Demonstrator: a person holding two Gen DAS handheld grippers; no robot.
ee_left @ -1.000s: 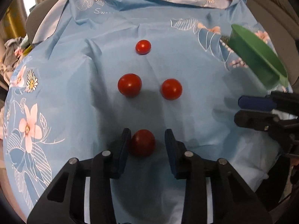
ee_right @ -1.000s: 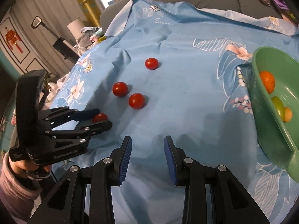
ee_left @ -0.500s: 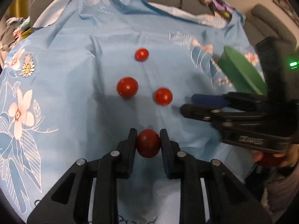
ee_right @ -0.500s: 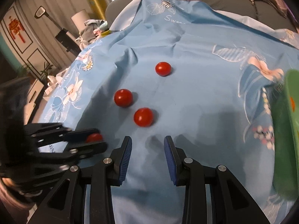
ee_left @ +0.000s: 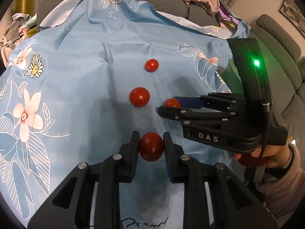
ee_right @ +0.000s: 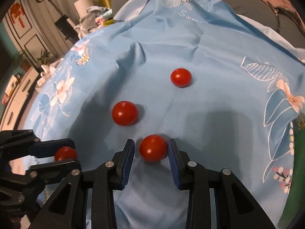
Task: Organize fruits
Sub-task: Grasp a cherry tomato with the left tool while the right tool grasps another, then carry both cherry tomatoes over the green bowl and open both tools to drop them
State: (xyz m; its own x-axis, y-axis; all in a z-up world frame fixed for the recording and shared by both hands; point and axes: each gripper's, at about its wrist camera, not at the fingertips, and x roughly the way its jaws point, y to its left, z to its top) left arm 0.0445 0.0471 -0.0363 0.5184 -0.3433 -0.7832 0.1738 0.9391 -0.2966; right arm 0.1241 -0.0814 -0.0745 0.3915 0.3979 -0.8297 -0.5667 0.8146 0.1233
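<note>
Left gripper (ee_left: 151,146) is clenching a smooth round tomato (ee_left: 151,146) at six o'clock on the wrinkled blue cloth (ee_left: 80,87); right gripper (ee_right: 151,150) is straddling another (ee_right: 153,148), pads apart.

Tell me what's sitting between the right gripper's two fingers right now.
A red tomato sits on the blue cloth between the right gripper fingers, with a gap beside the left pad. The right wrist view shows this.

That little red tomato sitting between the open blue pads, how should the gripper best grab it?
Across its widest middle, one pad on each flank. The cherry tomato is round and smooth, lying loose on the blue cloth, so a high pinch could squirt it out. The right gripper already straddles it from above and behind; closing gently there looks best.
</note>
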